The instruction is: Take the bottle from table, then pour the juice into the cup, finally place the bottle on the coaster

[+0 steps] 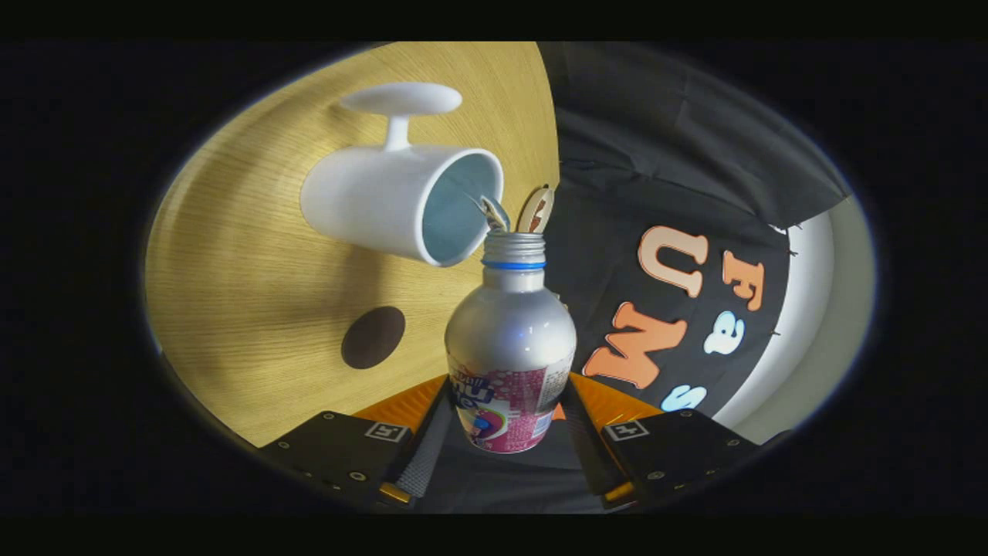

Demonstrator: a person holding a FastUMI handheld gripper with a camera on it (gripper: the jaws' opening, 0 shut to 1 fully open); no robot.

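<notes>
A silver bottle (509, 340) with a pink label and a blue neck ring sits between my fingers, and my gripper (505, 421) is shut on its lower body. The whole view is rolled sideways, so the bottle is tipped over. Its open mouth points at the rim of a white mug (386, 202) that stands on the wooden table (255, 255). The mug's pale inside faces the bottle mouth, and its handle is on the side away from me. A dark round coaster (373, 337) lies on the table beside the mug, nearer my fingers.
The table's edge runs just past the mug, with the booth's black cloth wall (656, 154) beyond it. A small wooden piece (536, 210) pokes up behind the bottle mouth at that edge. A pale floor or wall strip (818, 309) shows past the cloth.
</notes>
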